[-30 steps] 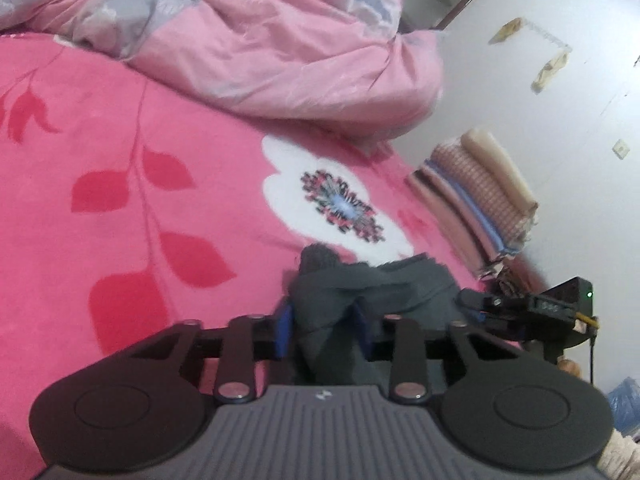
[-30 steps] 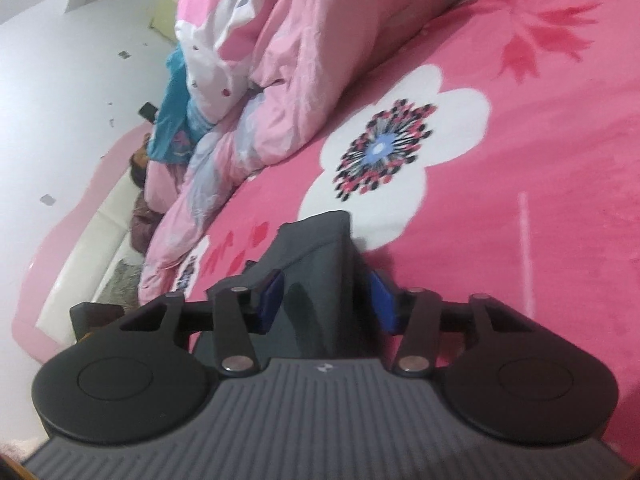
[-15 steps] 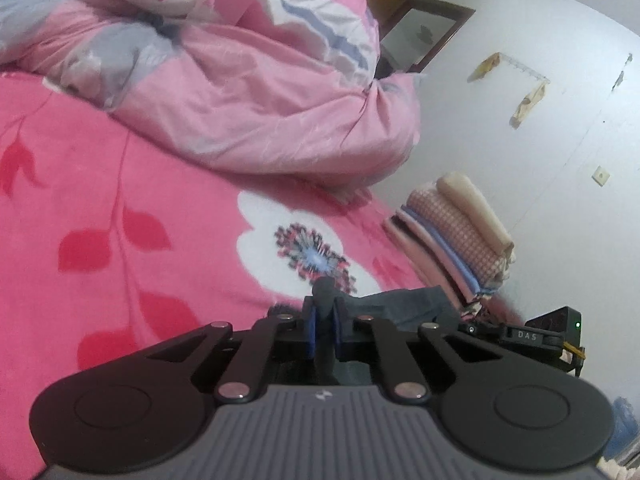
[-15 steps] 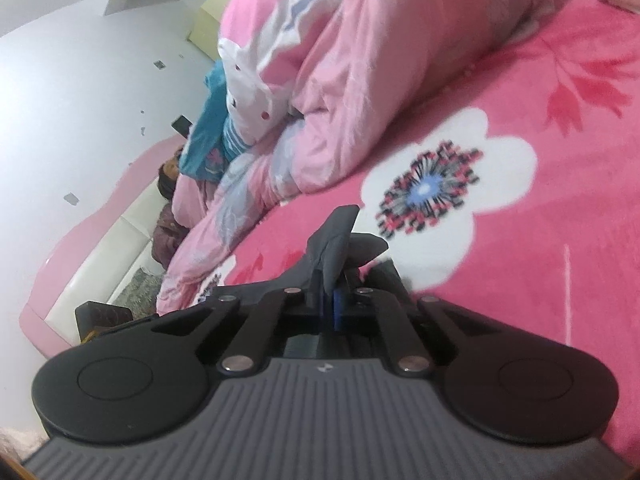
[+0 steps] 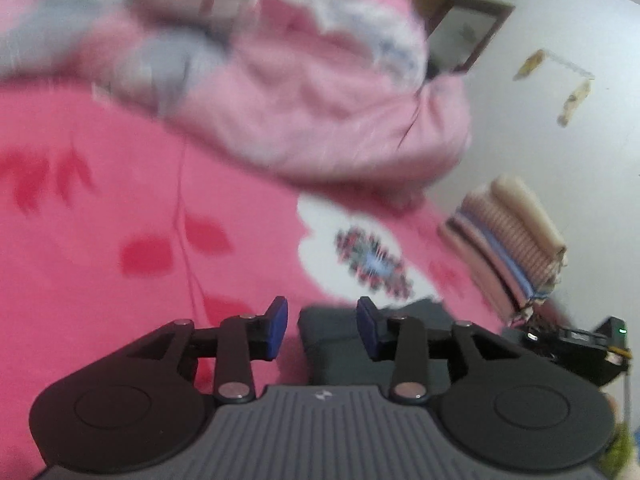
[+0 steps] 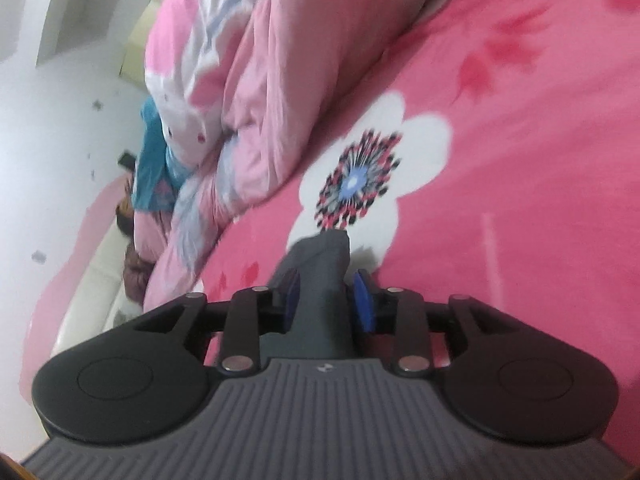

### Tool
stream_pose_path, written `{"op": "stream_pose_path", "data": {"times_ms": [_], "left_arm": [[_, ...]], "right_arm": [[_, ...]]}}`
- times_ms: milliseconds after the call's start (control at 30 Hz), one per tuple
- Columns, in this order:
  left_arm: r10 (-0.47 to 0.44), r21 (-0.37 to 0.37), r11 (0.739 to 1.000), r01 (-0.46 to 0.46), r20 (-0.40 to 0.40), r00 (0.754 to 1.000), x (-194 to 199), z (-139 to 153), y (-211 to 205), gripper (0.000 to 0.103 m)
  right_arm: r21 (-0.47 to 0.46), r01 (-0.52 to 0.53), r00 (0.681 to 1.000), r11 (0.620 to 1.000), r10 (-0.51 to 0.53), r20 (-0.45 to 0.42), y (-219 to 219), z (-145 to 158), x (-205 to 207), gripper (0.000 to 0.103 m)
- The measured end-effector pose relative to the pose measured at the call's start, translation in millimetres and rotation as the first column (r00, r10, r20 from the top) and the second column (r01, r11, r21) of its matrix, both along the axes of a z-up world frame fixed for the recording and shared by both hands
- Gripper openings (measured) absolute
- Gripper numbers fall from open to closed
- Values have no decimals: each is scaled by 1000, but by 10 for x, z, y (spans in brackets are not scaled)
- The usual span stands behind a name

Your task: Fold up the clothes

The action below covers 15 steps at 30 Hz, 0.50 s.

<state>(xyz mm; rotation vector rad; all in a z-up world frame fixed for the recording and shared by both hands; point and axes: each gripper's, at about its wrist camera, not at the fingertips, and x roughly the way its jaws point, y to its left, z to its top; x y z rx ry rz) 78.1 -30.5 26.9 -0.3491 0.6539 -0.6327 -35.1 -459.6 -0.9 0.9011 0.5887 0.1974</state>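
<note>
A dark grey garment [image 5: 332,344] lies folded on the pink flowered bed cover [image 5: 120,200]. My left gripper [image 5: 322,326] hovers just over its near-left corner, open, with its blue pads [image 5: 276,326] clear of the cloth. In the right wrist view a raised ridge of the same grey garment [image 6: 324,280] stands between the blue fingertips [image 6: 362,306] of my right gripper [image 6: 326,302]. Those jaws are partly spread, open, and the fabric fills the gap loosely. The other gripper [image 5: 576,340] shows at the left view's right edge.
A rumpled pink duvet [image 5: 300,100] is heaped across the far side of the bed. A stack of folded blankets [image 5: 516,240] sits at the bed's right edge by the white wall. Blue clothing [image 6: 154,168] lies beyond the duvet near a pink headboard.
Both grippers were shut on pinched folds of the grey garment half a second ago. Both have since opened: the left has let go fully, the right only partly. The left view has swung and blurred.
</note>
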Motion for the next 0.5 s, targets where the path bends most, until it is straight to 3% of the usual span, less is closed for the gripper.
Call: {"op": "stream_pose_path", "data": {"times_ms": [133,200,267,367,467,500], "left_arm": [[-78,81,994,67,144,986,-638,364,-42,39],[-86,96,993,74,125,988,-780,255,-40,37],[-93,110,991,81,106,990,-922,145,-39,37],[-103,130,987,93,77,992,-1136,-19,-36,28],[-113,151,983,104,47,992,-1349,-184,-34,24],[-116,157,982,109,38,993,-1420,-239,-34,23]], "right_arm": [[-86,26,997,996,-19,80,172,446,-844,31],[-140,12,993,990,5,118,394,584,-1246,31],[-201,-23,996,979,41,85,670,557,-1408,31],[-322,-66,997,944,75,15,1082,377,-1444,27],[-390,-70,997,918,52,-57,1250,109,-1392,24],[-390,-64,996,919,34,-83,1229,6,-1365,16]]}}
